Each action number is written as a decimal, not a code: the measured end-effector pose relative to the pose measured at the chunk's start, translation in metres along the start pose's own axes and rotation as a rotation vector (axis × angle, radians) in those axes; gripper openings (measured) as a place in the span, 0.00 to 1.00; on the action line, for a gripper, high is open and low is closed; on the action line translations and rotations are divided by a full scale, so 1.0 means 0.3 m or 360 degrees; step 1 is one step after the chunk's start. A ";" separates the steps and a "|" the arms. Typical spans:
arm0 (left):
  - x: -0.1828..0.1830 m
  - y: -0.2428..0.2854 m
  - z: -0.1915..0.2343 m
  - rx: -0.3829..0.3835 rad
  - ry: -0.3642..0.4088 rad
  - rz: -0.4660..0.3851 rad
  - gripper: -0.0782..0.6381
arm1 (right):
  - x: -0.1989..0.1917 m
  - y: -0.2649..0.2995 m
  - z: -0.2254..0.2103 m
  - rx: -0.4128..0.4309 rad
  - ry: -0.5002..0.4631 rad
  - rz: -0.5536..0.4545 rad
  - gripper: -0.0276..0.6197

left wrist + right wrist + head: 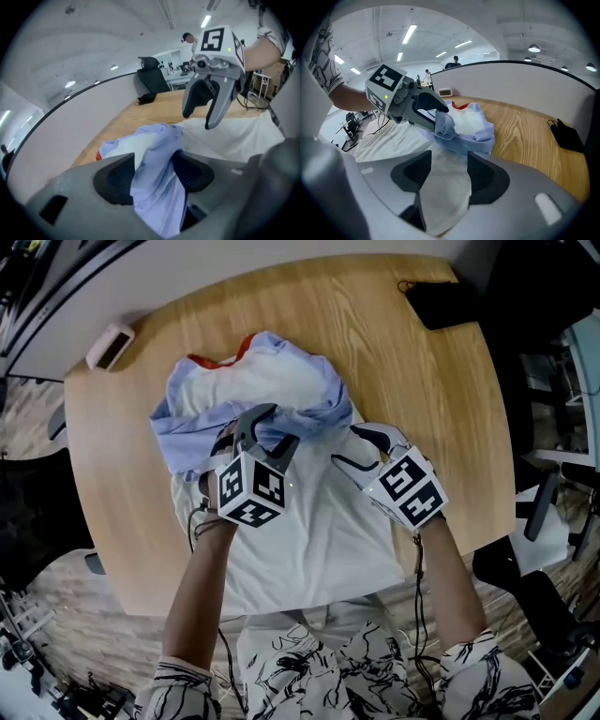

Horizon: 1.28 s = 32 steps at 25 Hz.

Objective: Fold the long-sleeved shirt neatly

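**A:** Left gripper [153, 176]: jaw state?

**B:** Jaws apart. A bunch of the shirt's blue fold [157, 192] fills the gap and touches both pads [112, 180], with no squeeze visible. The gripper is tilted down over the far half of the garment.

**A:** Right gripper [450, 174]?

**B:** Also spread. White cloth shows in the gap between its pads, and its own view shows it lying loose, not pinched. In the head view this gripper sits just to the right of the left one. Its tips are near the edge of the blue fold.

**A:** Position of the garment?

**B:** The long-sleeved shirt [309, 521] lies on the wooden table [441, 409]. The white body is spread flat, and its near hem hangs over the table edge towards the person. The blue fold is heaped across the far half. A red patch [211, 360] shows at the far rim of that heap.

**A:** Hands?

**B:** Both forearms are bare, with black-and-white patterned sleeves at the bottom of the head view.

**A:** Surroundings?

**B:** A small white device [111, 345] sits at the far left corner of the table. A black object [442, 304] with a thin cord sits at the far right corner. Both are well apart from the garment. A grey partition [525, 86] stands along the far side.
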<state>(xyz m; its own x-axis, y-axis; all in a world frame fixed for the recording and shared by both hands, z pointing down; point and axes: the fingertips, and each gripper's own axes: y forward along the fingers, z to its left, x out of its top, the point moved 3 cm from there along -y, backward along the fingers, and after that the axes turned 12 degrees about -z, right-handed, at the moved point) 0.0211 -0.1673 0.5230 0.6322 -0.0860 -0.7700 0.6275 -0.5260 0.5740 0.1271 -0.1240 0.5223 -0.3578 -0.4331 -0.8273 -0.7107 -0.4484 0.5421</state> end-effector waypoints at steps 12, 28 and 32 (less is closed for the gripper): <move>0.059 -0.305 -0.027 0.0335 -0.0327 -0.0164 0.53 | 0.009 -0.076 0.043 0.0157 -0.0127 0.0011 0.44; -0.325 -1.133 -0.394 0.0727 -0.0648 0.0023 0.58 | -0.269 -0.413 0.349 -0.0076 0.0128 0.0020 0.52; -0.399 -1.239 -0.506 0.0715 -0.0696 0.0015 0.58 | -0.396 -0.490 0.466 -0.0161 0.0185 0.0079 0.53</move>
<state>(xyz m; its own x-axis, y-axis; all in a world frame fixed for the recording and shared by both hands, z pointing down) -0.2190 0.1669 0.4441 0.3329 -0.3807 -0.8627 0.3106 -0.8195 0.4815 0.1895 0.1027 0.5203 -0.3143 -0.5418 -0.7795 -0.6269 -0.4981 0.5990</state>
